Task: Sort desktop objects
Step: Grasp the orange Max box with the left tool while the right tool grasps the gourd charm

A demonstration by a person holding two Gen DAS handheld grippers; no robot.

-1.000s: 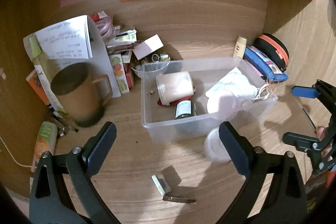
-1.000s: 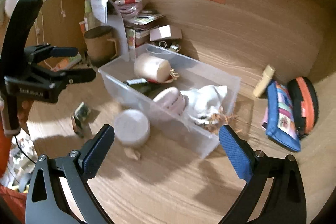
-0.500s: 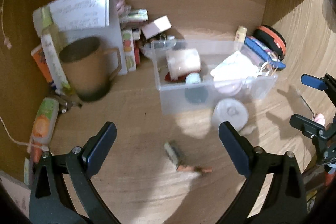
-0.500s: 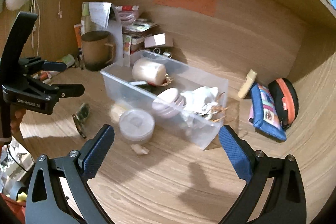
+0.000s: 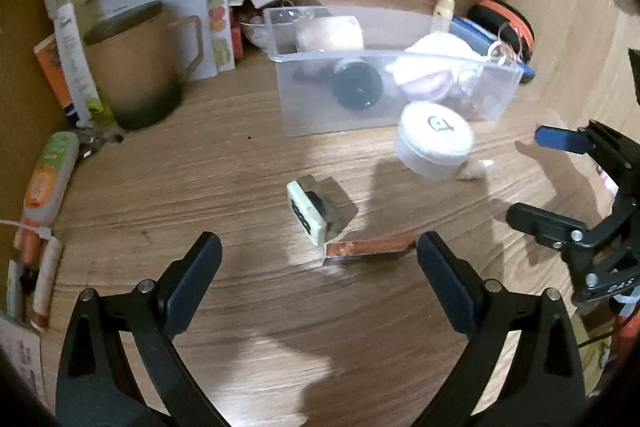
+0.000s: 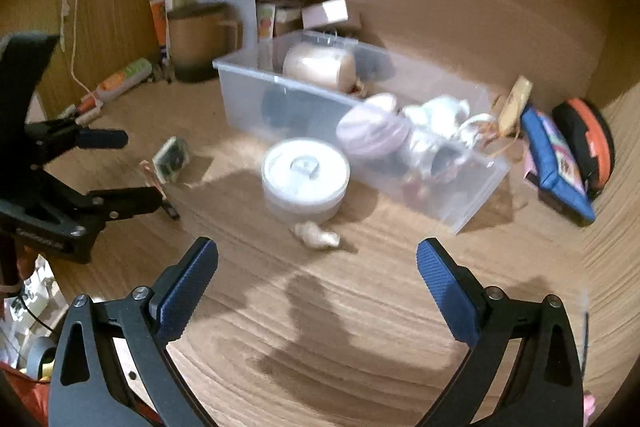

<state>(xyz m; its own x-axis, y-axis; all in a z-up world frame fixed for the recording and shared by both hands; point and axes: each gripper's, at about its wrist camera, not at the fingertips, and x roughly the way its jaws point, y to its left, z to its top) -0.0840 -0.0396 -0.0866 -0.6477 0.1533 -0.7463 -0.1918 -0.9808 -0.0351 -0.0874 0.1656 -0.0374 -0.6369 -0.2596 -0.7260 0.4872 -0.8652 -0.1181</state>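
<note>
Warm, dim indoor light, coming from above and behind the cameras. Soft gripper shadows fall forward on the wooden desk, with a bright patch near the round white container. Glare on the shiny strip. Strong fisheye bending and black vignette at the corners. Right wrist view motion-blurred, clear bin smeared; left wrist view sharper, soft toward its edges.

Right hand-held gripper: our jaws gape, empty.
Round white container: before our clear bin.
Left hand-held gripper: spread.
</note>
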